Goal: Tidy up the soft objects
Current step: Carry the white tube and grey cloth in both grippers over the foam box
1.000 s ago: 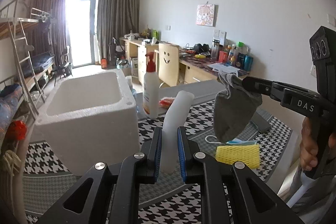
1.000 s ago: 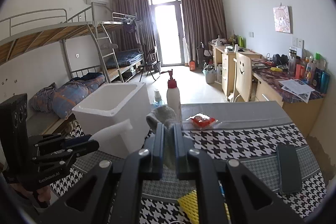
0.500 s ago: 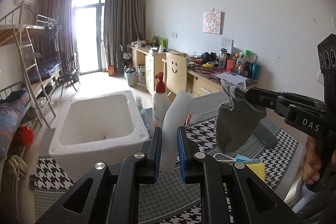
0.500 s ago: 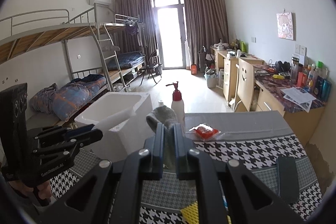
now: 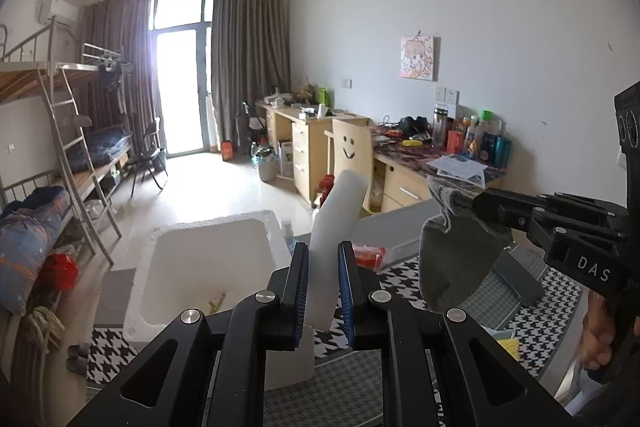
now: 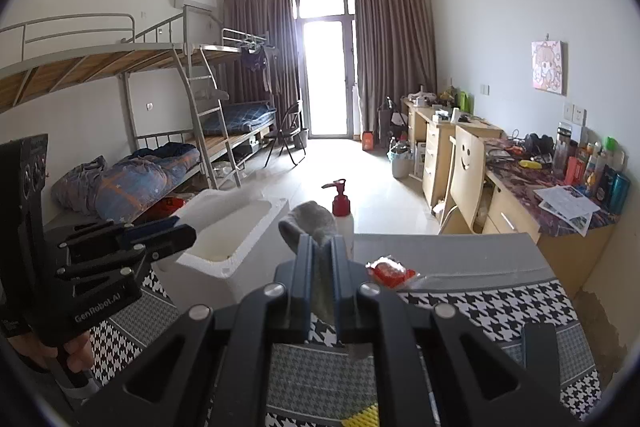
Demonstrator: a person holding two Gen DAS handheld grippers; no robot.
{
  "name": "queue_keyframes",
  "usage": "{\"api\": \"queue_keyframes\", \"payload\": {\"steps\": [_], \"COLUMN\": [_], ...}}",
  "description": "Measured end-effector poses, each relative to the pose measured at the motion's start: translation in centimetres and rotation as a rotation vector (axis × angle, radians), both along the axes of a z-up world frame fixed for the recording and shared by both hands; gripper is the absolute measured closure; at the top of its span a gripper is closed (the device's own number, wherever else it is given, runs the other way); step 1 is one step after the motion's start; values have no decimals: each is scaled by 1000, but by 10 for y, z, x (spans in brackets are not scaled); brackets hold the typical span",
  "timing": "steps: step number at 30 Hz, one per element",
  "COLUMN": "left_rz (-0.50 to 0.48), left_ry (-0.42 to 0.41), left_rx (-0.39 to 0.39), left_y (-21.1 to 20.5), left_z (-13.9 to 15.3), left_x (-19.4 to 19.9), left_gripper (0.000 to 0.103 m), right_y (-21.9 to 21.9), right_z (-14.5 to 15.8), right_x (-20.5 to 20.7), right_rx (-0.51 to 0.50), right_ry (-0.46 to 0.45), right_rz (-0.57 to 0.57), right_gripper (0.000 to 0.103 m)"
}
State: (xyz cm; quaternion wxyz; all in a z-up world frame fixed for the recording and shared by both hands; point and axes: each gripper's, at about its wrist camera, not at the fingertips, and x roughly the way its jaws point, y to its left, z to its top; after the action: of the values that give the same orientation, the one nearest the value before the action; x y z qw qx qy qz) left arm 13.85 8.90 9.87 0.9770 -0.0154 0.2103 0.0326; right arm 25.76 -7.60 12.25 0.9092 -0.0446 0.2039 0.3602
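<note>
Left wrist view | left gripper (image 5: pixel 323 259) jaws closed on white foam sheet (image 5: pixel 338 223), held above table (image 5: pixel 560 299), foam box (image 5: pixel 208 259) at 10 o'clock | right gripper (image 6: pixel 319 259) jaws clamped on grey sock (image 6: pixel 310 223); sock hung at 3 o'clock of the sheet | pump bottle (image 6: pixel 342 211) behind sock.

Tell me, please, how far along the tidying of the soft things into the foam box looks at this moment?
Done: little that shows; the white foam box holds only a small pale item at its bottom. In hand: the left gripper clamps a white foam piece, and the right gripper clamps a grey sock, both held above the table. Left: both need dropping in, and a yellow foam net lies on the table.
</note>
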Motion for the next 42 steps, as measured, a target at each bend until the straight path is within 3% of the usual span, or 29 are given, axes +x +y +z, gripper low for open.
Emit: {"api": "queue_keyframes", "payload": {"steps": [21, 35, 42], "left_rz": [216, 339, 344], "left_ry": [9, 92, 142], "left_rx": [19, 16, 2], "left_y": [39, 72, 82], "left_z": [1, -19, -31], "left_x": [27, 45, 54], "left_gripper": [87, 87, 85], "right_y": [35, 69, 84], "right_z": [21, 35, 42], "right_x": [18, 27, 26], "right_rx": [-1, -1, -5], "right_ry": [-16, -18, -30], "right_rz": [67, 131, 153], "right_gripper": [92, 92, 92]}}
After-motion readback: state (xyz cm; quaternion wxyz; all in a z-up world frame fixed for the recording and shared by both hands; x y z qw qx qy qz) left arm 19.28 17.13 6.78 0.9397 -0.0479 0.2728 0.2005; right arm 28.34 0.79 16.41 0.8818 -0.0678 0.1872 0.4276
